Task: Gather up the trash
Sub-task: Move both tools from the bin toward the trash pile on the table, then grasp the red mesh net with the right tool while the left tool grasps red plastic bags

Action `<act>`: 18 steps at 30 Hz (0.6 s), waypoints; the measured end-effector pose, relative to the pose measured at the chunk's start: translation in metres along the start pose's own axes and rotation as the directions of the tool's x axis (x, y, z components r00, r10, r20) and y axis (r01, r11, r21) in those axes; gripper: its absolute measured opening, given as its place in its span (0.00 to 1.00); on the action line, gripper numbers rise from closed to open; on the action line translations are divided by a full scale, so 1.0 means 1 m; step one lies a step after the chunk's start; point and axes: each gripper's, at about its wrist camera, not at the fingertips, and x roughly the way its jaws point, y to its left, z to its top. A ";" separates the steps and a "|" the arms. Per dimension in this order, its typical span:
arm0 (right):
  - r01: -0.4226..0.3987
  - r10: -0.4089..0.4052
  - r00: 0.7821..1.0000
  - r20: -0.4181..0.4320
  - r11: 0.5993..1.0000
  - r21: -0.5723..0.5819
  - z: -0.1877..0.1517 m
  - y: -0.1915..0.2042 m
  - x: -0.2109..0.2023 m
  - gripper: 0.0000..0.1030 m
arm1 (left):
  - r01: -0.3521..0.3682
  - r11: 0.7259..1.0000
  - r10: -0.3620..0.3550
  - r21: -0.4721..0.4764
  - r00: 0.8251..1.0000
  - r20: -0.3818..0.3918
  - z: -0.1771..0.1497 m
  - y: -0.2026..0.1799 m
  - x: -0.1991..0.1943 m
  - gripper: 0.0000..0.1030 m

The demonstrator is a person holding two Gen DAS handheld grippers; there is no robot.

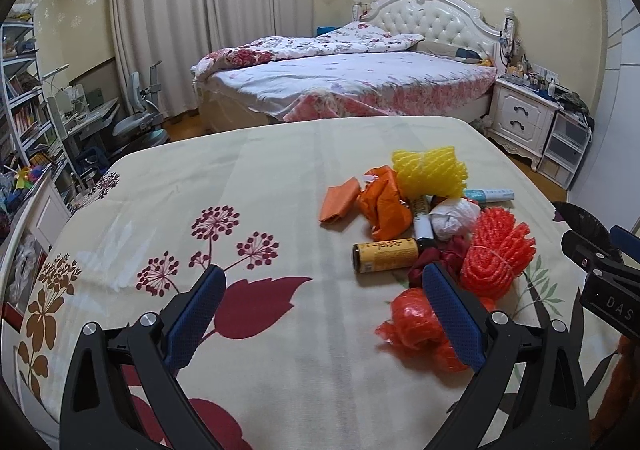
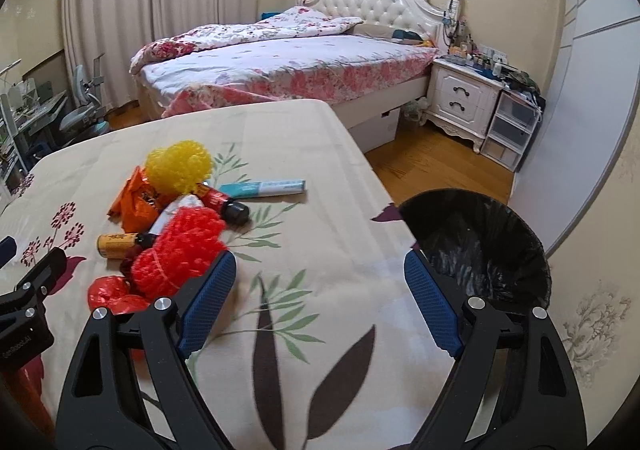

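A heap of trash, with a red foam net sleeve (image 1: 498,252), yellow foam net (image 1: 430,172), orange wrappers (image 1: 384,206) and a yellow cylindrical bottle (image 1: 384,256), sits right of centre on the floral-clothed counter (image 1: 240,178). The left gripper (image 1: 326,314) and right gripper (image 2: 320,298) hover with jaws released and empty. A black-lined trash bin (image 2: 480,246) stands at lower right.

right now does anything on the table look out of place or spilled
Nothing is spilled. The odd part is a heap of trash on the flowered tablecloth: yellow foam net, red foam net, orange wrappers, small bottles. A blue-white tube lies apart from it. The lined bin waits beside the table.
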 end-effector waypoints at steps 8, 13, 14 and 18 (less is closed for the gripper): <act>-0.057 0.056 0.998 -0.017 0.996 -0.071 0.006 0.051 0.008 0.82 | -0.051 0.997 0.050 -0.055 0.998 -0.030 -0.009 0.040 0.005 0.78; -0.070 0.066 0.996 -0.052 0.994 -0.078 0.006 0.067 0.019 0.82 | -0.065 0.994 0.061 -0.092 0.997 -0.053 -0.015 0.059 0.009 0.78; -0.069 0.064 0.996 -0.057 0.994 -0.080 0.005 0.068 0.023 0.82 | -0.066 0.993 0.060 -0.096 0.997 -0.056 -0.017 0.062 0.009 0.78; -0.052 0.045 0.996 -0.076 0.994 -0.094 0.003 0.072 0.030 0.82 | -0.062 0.992 0.055 -0.106 0.996 -0.065 -0.019 0.068 0.011 0.78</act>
